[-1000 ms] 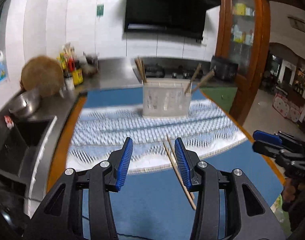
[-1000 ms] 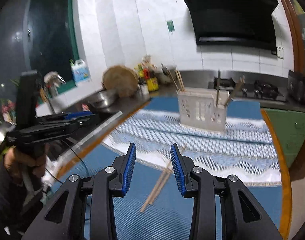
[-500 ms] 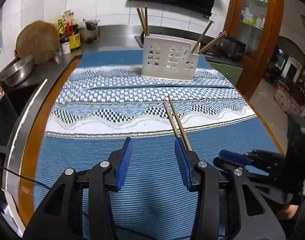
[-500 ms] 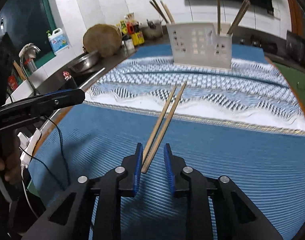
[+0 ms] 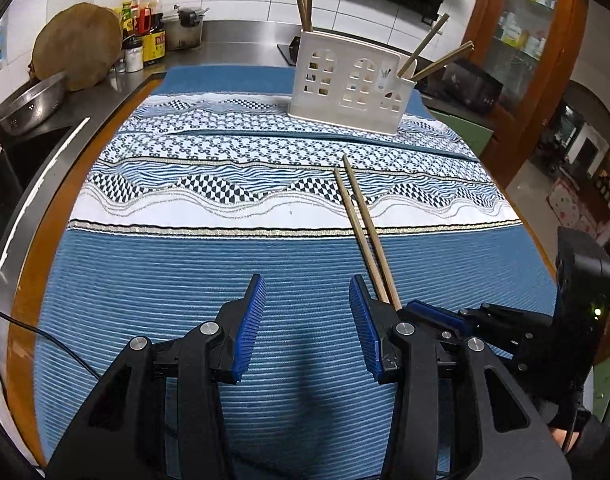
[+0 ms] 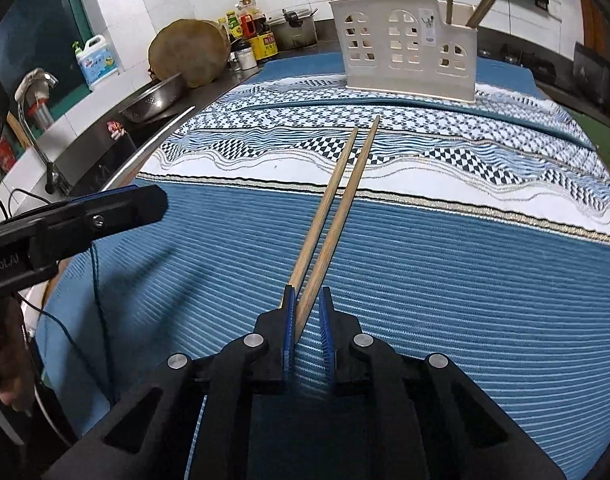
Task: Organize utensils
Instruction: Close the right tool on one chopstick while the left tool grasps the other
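A pair of wooden chopsticks lies on the blue patterned cloth, pointing toward a white utensil holder at the back, which holds several other chopsticks. My right gripper has its jaws closed narrowly around the near ends of the pair. In the left wrist view the chopsticks run to the right gripper at lower right. My left gripper is open and empty above the cloth, just left of the pair. The holder stands at the far end.
To the left are a sink with a faucet, a metal colander, a round wooden board and sauce bottles. A wooden cabinet stands at the right. A black cable trails off the table's left edge.
My right gripper has moved down onto the near ends of the chopsticks and its jaws have closed in on them. My left gripper has tilted down toward the cloth and stays open.
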Motion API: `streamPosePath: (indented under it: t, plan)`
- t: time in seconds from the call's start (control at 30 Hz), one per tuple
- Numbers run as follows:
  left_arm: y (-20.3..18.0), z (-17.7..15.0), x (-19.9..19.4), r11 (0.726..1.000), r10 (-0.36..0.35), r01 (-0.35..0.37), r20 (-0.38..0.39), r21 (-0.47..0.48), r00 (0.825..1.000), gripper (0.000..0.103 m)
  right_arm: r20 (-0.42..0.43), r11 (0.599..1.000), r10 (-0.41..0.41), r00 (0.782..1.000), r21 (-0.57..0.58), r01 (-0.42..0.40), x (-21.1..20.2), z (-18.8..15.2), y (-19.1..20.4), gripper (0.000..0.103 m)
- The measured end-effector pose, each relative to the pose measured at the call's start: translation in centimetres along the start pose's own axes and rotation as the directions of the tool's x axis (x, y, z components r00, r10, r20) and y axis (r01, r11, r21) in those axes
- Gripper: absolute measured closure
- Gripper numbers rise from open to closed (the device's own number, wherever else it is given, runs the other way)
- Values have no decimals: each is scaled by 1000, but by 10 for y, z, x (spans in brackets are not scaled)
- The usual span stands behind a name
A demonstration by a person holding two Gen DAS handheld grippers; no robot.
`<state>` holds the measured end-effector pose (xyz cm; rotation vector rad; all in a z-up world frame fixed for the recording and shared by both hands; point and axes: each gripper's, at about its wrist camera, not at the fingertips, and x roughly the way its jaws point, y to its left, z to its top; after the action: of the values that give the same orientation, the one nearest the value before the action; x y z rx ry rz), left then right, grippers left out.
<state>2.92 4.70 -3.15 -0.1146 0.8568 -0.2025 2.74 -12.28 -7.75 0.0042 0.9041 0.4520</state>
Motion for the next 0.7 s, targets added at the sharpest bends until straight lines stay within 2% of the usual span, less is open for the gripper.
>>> streamPosePath:
  t: [0.13, 0.17, 0.2, 0.23, 0.3, 0.47, 0.53, 0.57, 0.7]
  plan:
    - [0, -3, 3, 1000, -4, 4, -9, -5, 1000, 59, 5, 999, -42, 999, -24, 42, -1, 1, 1, 91]
    - [0, -3, 4, 1000, -5, 5, -11, -7, 1000, 59, 10, 998, -56, 998, -29, 56, -2, 1, 1, 93]
    - [0, -4, 4, 1000, -7, 7, -13, -9, 1000, 59, 17, 996, -78, 997, -37, 79, -3, 1, 1, 100]
    - [0, -4, 5, 1000, -9, 9, -15, -10, 1000, 59, 19, 992, -111, 994, -50, 112, -4, 0, 0, 101]
    - [-1, -5, 7, 1000, -10, 10, -18, -9, 1000, 59, 6, 996, -82, 997, -24, 82, -2, -1, -9, 101]
    - [0, -7, 10, 1000, -10, 9, -27, -18, 1000, 59, 43, 999, -34, 999, 3, 34, -11, 0, -11, 97]
    - [2, -7, 10, 1000, -11, 10, -27, -22, 1000, 59, 41, 1000, -19, 999, 2, 19, -11, 1, -7, 89]
    - [2, -7, 10, 1000, -11, 11, -26, -24, 1000, 59, 37, 1000, -14, 999, 4, 13, -9, 1, -4, 88]
    - [4, -7, 8, 999, -14, 13, -23, -29, 1000, 59, -3, 999, -42, 999, 7, 42, 2, 1, -2, 88]
